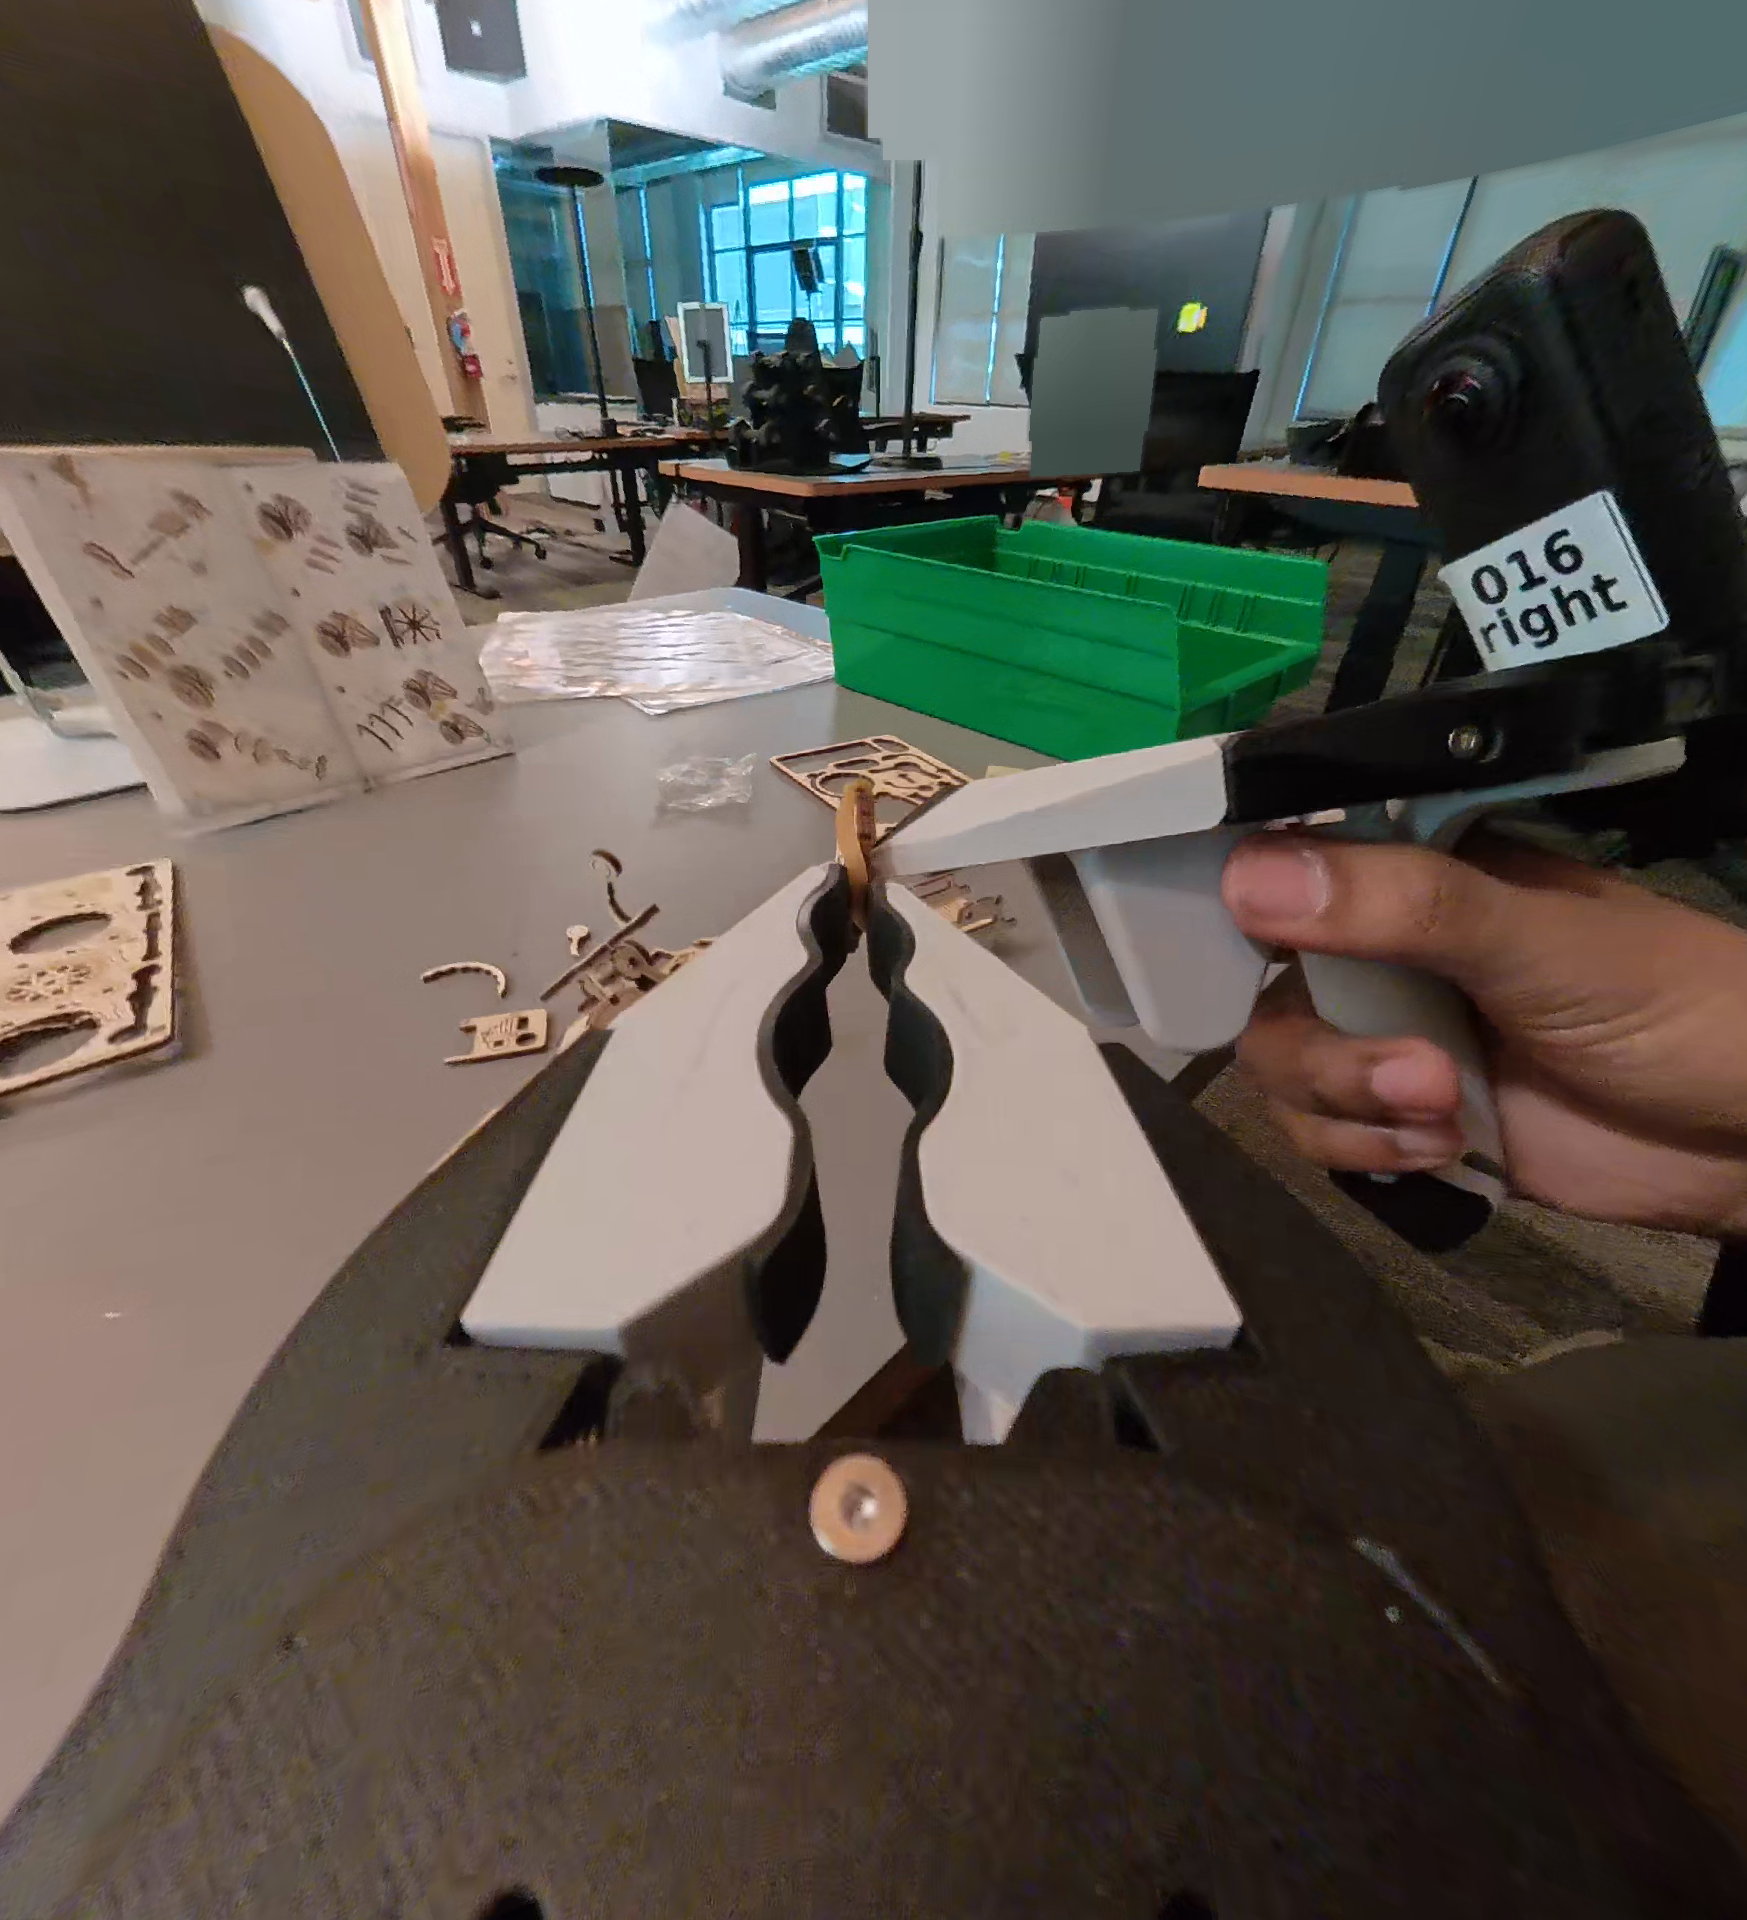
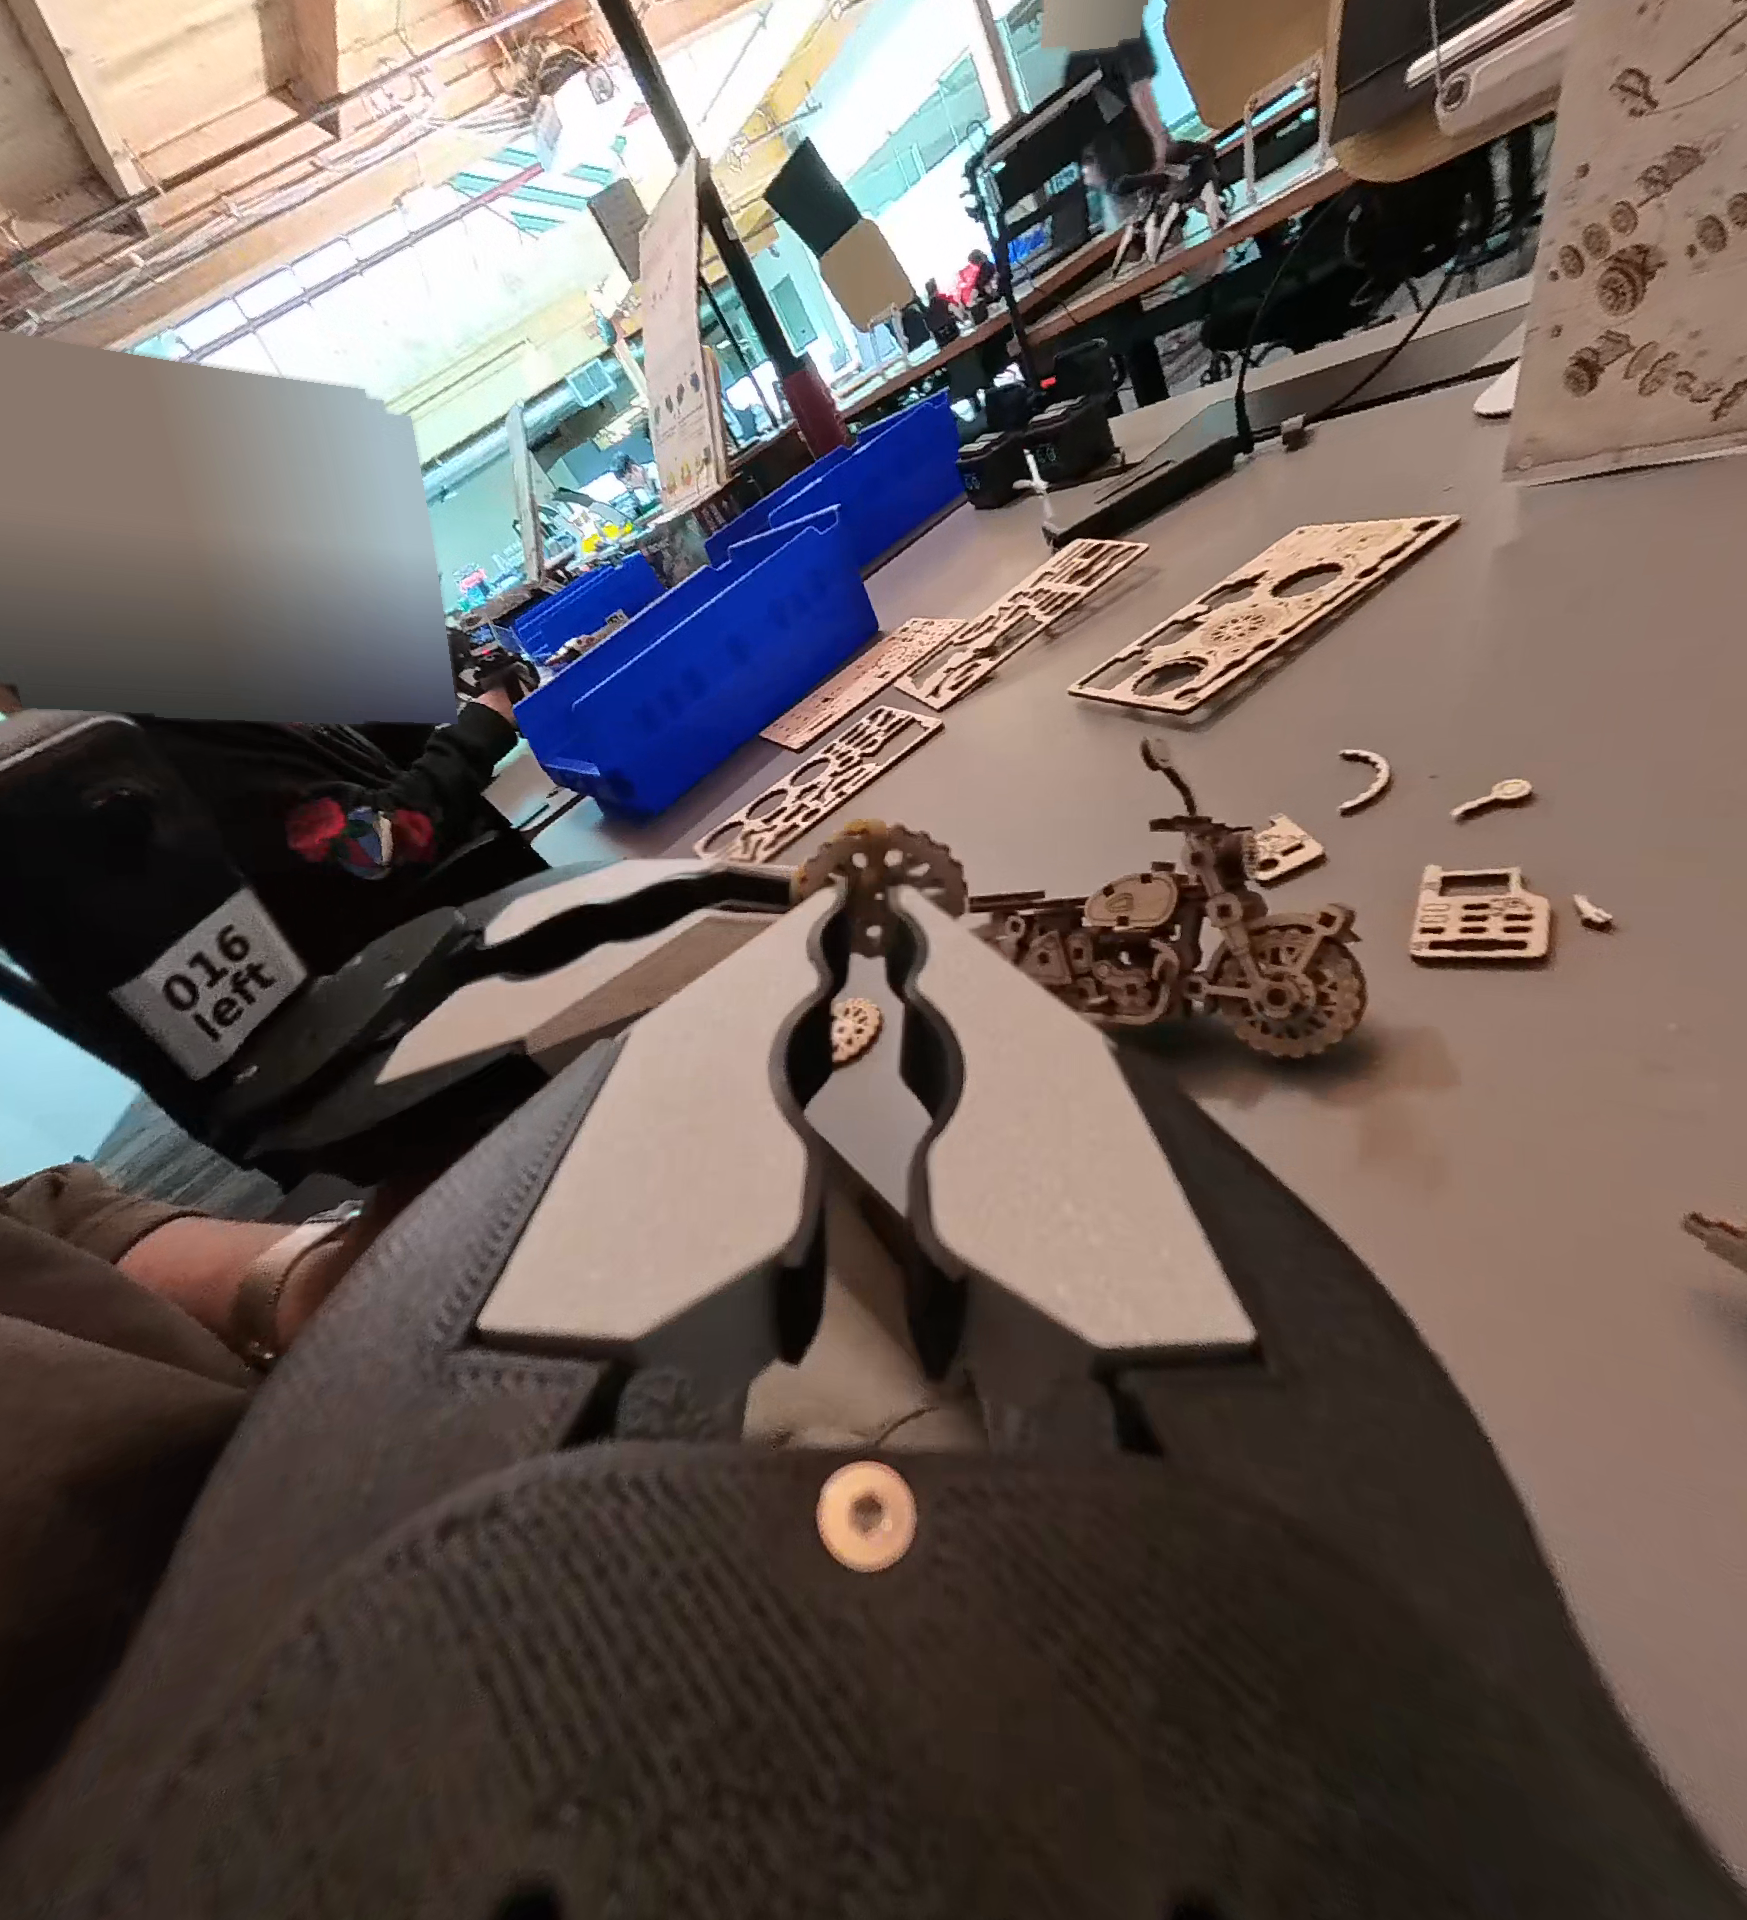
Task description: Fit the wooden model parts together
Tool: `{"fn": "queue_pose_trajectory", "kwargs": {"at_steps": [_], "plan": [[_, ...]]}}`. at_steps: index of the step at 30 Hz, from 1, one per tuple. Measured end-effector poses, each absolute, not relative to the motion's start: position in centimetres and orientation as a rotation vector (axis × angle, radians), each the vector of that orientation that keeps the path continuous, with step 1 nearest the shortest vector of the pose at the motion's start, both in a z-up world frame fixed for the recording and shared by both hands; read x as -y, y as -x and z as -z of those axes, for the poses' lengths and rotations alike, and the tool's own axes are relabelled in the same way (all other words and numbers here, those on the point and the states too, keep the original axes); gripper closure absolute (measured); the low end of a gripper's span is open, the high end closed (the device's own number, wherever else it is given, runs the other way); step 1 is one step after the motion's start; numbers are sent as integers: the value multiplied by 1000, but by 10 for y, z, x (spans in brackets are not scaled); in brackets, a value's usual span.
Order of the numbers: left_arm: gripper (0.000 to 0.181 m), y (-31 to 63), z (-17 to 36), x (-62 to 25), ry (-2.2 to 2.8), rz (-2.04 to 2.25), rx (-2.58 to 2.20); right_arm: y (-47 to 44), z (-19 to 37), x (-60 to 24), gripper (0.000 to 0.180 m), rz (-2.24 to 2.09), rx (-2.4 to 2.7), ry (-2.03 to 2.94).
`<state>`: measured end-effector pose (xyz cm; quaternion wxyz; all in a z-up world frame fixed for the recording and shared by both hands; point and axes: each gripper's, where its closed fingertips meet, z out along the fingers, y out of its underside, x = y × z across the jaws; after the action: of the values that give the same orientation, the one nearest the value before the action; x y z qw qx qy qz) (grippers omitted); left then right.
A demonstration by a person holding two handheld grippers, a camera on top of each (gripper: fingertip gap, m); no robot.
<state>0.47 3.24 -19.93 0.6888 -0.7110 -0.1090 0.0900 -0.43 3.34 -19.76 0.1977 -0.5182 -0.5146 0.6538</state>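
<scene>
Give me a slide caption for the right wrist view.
Two hand-held grippers pinch a wooden gear wheel beside the wooden motorcycle.

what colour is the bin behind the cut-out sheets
Blue bin, best in the right wrist view.

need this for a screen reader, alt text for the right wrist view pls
The right tool pinches a small wooden gear wheel at its tips, with the left tool meeting it from the left. Behind, a wooden motorcycle model stands on the grey table among loose parts.
</scene>
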Motion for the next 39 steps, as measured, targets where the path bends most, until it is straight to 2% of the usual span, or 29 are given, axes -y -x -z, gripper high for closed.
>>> {"fn": "queue_pose_trajectory", "kwargs": {"at_steps": [15, 22, 24, 25, 31, 32, 35, 37, 39], "plan": [[180, -1, 192, -31, 1473, 173, 428, 8, 200, -44, 180, -1817, 1458, 1458], [178, -1, 191, -31, 1476, 196, 422, 11, 206, -50, 180, -1782, 1469, 1495], [180, -4, 170, -23, 1404, 177, 373, 15, 223, -81, 180, -1640, 1400, 1594], [179, -1, 169, -23, 1440, 121, 364, 13, 224, -88, 180, -1715, 1370, 1639], [179, 16, 187, -19, 1444, 107, 433, 11, 201, -62, 180, -1776, 1388, 1489], [179, 15, 186, -20, 1447, 96, 423, 12, 199, -54, 177, -1803, 1388, 1486], [179, 12, 188, -22, 1447, 139, 439, 11, 204, -29, 148, -1876, 1443, 1490], [179, 16, 191, -21, 1446, 159, 468, 11, 205, -29, 141, -1857, 1447, 1475], [180, 21, 193, -19, 1449, 147, 490, 7, 198, -33, 144, -1858, 1423, 1427]]}}
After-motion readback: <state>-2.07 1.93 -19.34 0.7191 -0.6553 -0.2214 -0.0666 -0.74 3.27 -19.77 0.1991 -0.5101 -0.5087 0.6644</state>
